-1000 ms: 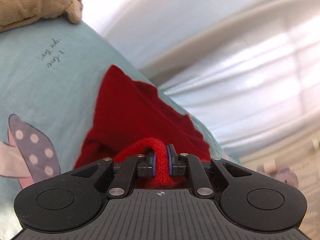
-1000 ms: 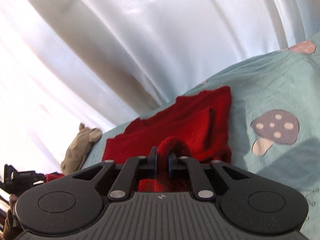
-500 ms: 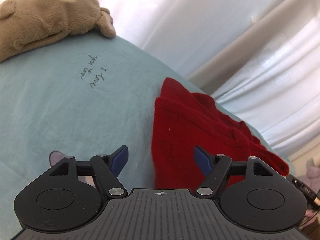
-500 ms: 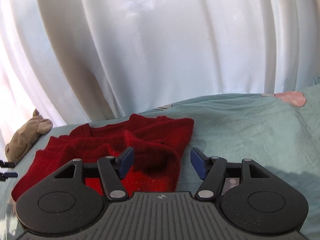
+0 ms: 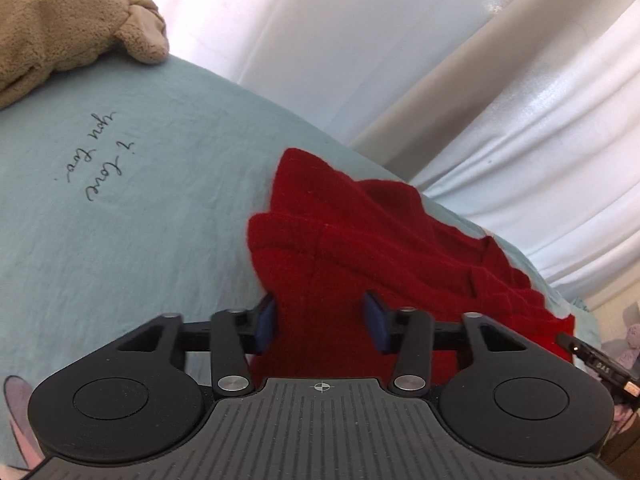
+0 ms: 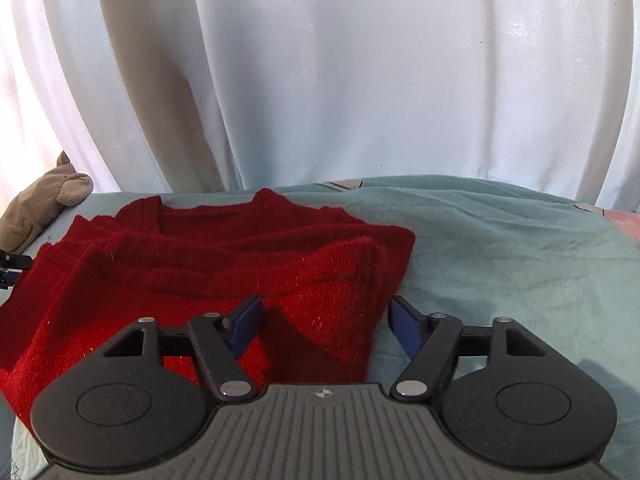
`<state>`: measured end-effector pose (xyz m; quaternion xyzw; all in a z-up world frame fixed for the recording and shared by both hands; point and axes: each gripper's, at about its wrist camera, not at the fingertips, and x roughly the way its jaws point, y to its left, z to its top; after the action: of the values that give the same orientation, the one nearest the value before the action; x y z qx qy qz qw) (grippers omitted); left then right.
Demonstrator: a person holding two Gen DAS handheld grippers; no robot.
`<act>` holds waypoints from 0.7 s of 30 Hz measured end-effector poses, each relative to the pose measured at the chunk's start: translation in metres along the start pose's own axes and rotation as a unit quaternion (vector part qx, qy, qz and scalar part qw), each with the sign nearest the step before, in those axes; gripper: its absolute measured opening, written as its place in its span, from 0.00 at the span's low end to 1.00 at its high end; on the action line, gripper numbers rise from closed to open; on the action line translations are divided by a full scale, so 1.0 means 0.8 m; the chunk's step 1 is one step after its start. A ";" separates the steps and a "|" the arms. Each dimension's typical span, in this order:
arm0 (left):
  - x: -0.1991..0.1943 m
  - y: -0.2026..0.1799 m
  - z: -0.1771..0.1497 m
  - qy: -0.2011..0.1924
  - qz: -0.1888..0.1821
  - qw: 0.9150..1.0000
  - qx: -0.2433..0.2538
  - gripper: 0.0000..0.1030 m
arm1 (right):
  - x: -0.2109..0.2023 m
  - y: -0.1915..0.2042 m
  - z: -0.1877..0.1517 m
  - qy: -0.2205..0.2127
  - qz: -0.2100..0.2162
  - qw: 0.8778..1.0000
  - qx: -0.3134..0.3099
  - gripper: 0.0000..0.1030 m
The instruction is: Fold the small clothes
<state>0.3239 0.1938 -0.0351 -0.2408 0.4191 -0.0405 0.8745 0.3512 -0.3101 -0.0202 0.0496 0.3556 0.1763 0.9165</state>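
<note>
A: What covers the work surface?
B: A pale teal bedsheet [image 5: 152, 216] with handwritten script [image 5: 96, 160] and a mushroom print [image 5: 16, 412] at its lower left edge.
A: Other items?
B: A tan plush toy [image 5: 68, 28] at the sheet's far corner; white curtains [image 6: 360, 80] behind.

Fuzzy red knit garment [image 6: 208, 264] on matt, creased teal cotton bedsheet [image 6: 500, 248]; plush tan soft toy [image 5: 60, 28]; glossy white curtain [image 6: 340, 80]; matt black ribbed plastic tool [image 6: 326, 322].
</note>
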 end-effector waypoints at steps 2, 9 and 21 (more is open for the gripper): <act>-0.003 -0.004 -0.001 -0.004 0.014 1.000 0.009 0.17 | -0.002 0.003 0.000 -0.009 0.013 1.000 0.001 0.19; -0.040 -0.030 -0.007 -0.058 0.005 0.997 0.059 0.12 | -0.024 0.007 -0.003 -0.039 0.031 0.999 -0.007 0.11; 0.010 -0.048 0.003 -0.017 -0.009 0.996 0.088 0.25 | 0.002 0.029 0.000 -0.009 0.039 0.999 -0.027 0.26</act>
<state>0.3354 0.1588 -0.0222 -0.1676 0.3967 -0.0811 0.8989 0.3455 -0.2880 -0.0159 0.0404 0.3401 0.2206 0.9132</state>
